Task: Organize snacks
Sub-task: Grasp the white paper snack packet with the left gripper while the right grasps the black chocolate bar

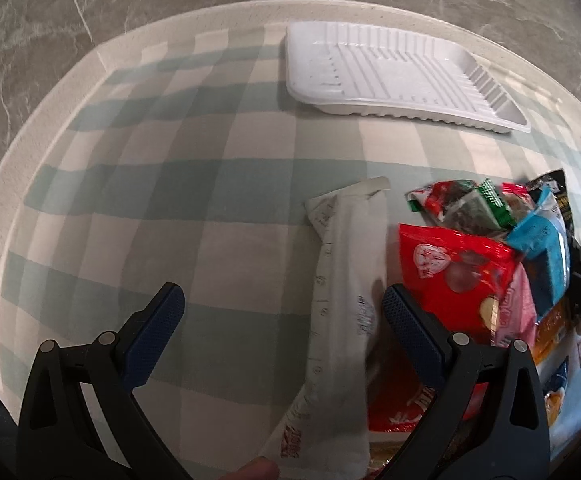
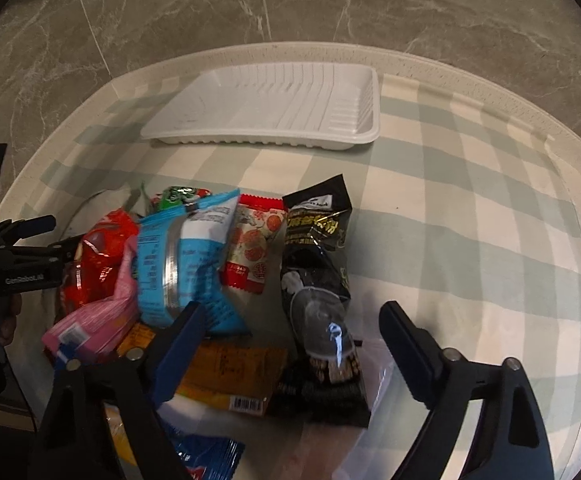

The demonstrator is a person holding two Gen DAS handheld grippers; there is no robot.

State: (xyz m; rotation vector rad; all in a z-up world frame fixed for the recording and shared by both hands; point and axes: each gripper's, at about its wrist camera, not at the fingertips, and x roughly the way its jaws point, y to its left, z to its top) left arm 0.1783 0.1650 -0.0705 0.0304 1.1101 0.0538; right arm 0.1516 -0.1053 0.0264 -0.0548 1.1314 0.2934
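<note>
Now, right claw (image 2: 290,320) wide open, empty, straddling black snack packet (image 2: 318,256), long axis running straight ahead toward white tray (image 2: 354,136). Left claw (image 1: 282,304) also open, empty, over white pouch (image 1: 346,280) on bench (image 1: 170,200).

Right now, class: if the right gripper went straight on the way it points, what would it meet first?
Most likely the shiny black snack packet, which lies between the open fingers of the right gripper. Beyond it stands the empty white ribbed plastic tray. Depth is unclear, so height above the packet is uncertain.
</note>
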